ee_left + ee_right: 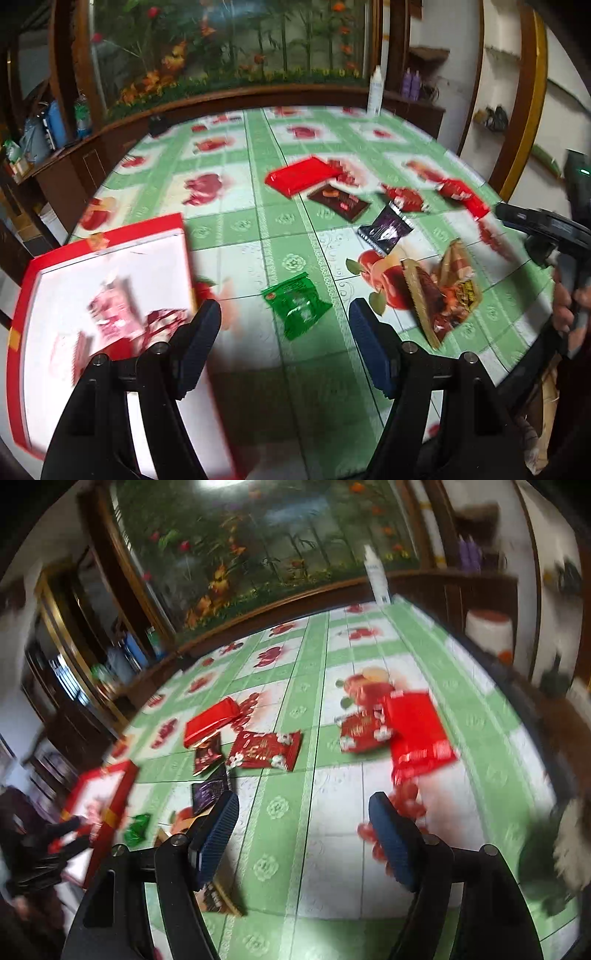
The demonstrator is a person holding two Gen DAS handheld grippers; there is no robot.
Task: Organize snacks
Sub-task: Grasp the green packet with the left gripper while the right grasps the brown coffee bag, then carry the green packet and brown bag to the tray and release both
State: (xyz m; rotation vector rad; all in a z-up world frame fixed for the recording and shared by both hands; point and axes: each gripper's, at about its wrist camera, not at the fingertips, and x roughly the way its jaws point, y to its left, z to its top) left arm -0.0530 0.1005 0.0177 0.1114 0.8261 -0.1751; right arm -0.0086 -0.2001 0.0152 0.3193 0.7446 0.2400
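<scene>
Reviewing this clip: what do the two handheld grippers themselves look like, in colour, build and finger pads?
Both match. The left gripper and the right gripper each have two glossy black plastic arms with round metal pivot pins, ending in dark blue ribbed pads. From the left wrist view, the right tool's body is black with a small green light. No cables or sleeves are clearly visible.

A flower mural [229, 48] in a dark wooden frame backs the table's green fruit-print cloth [288, 229]; walls are white.
</scene>
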